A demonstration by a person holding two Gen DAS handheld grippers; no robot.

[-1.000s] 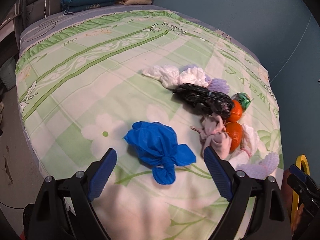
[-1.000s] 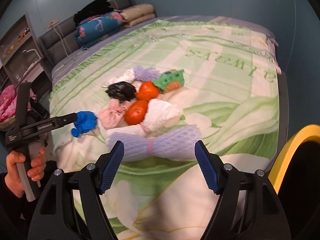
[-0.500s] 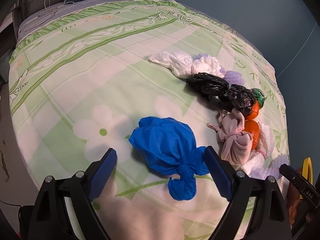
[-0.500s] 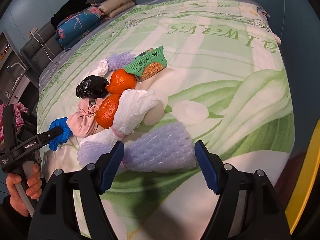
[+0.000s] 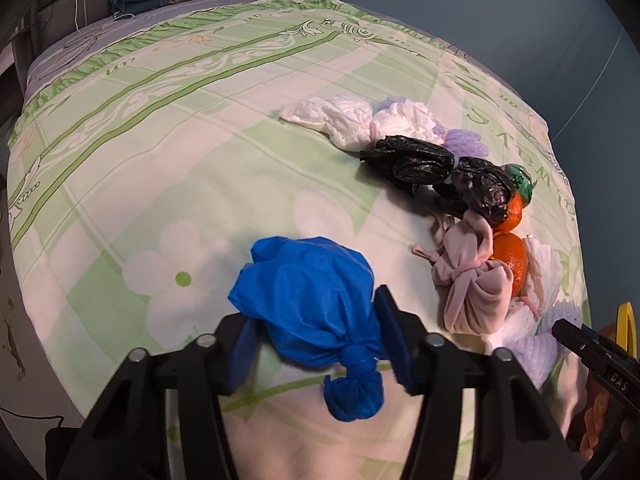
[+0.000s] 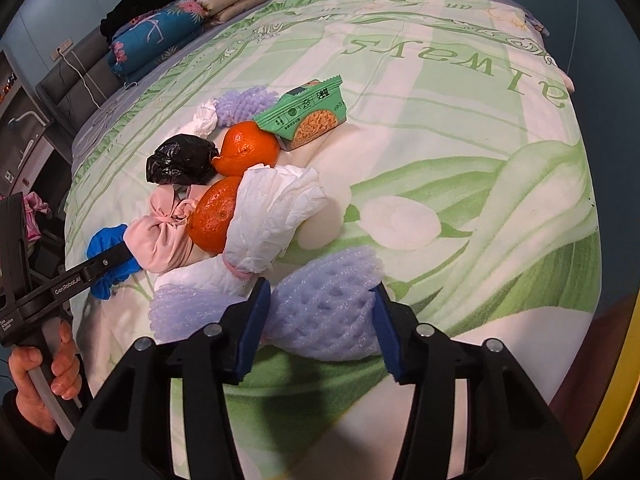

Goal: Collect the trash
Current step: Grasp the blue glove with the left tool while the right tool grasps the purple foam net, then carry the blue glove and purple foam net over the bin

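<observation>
Trash lies in a row on the green floral bed sheet (image 5: 168, 128). My left gripper (image 5: 316, 336) is closed on a knotted blue plastic bag (image 5: 308, 304), jaws pressing both its sides; the bag also shows in the right wrist view (image 6: 104, 256). My right gripper (image 6: 320, 324) is closed around a purple foam fruit net (image 6: 328, 308). Beyond lie a white tissue bundle (image 6: 272, 216), two oranges (image 6: 212, 220) (image 6: 246, 148), a pink knotted bag (image 6: 164, 232), a black bag (image 6: 180, 164) and a green noodle packet (image 6: 308, 116).
Folded quilts and pillows (image 6: 160, 32) are stacked at the head of the bed. A yellow rim (image 6: 616, 380) curves at the right edge of the right wrist view. A white bag (image 5: 352, 120) and two black bags (image 5: 408, 160) lie mid-bed. Floor (image 5: 12, 320) lies to the left.
Both grippers moved forward and down onto the bed, then closed: the left jaws onto the blue bag, the right jaws onto the purple foam net.
</observation>
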